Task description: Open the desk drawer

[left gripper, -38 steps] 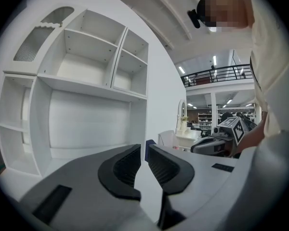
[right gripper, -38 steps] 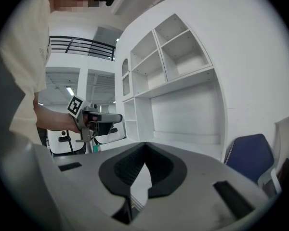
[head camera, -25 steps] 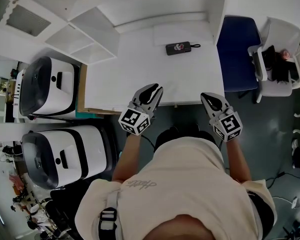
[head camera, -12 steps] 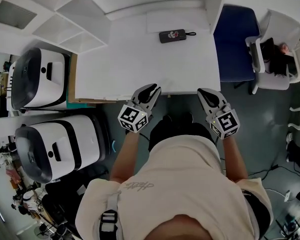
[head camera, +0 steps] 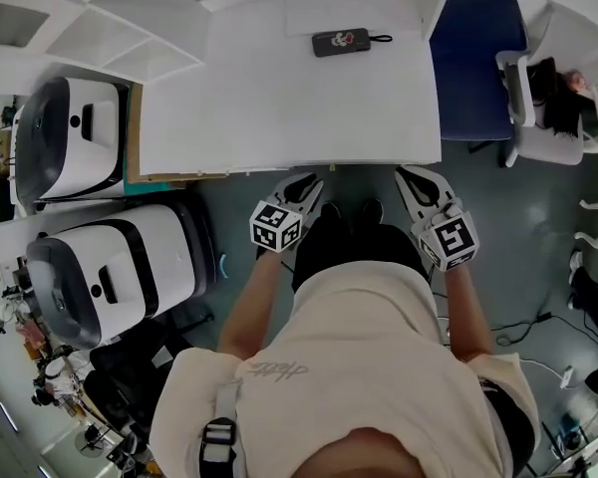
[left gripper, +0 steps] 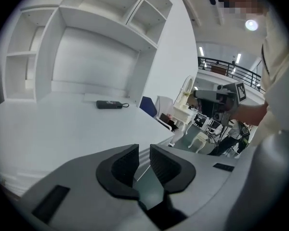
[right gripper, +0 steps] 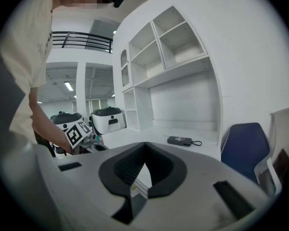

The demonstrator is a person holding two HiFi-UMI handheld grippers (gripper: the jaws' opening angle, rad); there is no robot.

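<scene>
- Left gripper (head camera: 302, 182): over the desk (head camera: 279, 108) top a second ago, now drawn back just clear of its front edge; jaws a narrow slit apart, nothing between.
- Right gripper (head camera: 411, 175): same retreat, now just in front of the edge; jaw tips pressed together, holding nothing.
- Meaning for the task: probably lining up below the top to reach the drawer; no contact yet, opening not begun.
- Drawer: not visible from above, presumably under the front edge between the two grippers; handle not made out.
- Surface: white desk top, bare except a black pouch (head camera: 341, 42) with a cord near the back.
- Room: two white machines (head camera: 70, 137) at left, white shelving (head camera: 130, 13) behind, blue chair (head camera: 473, 58) at right, grey floor (head camera: 518, 227).
</scene>
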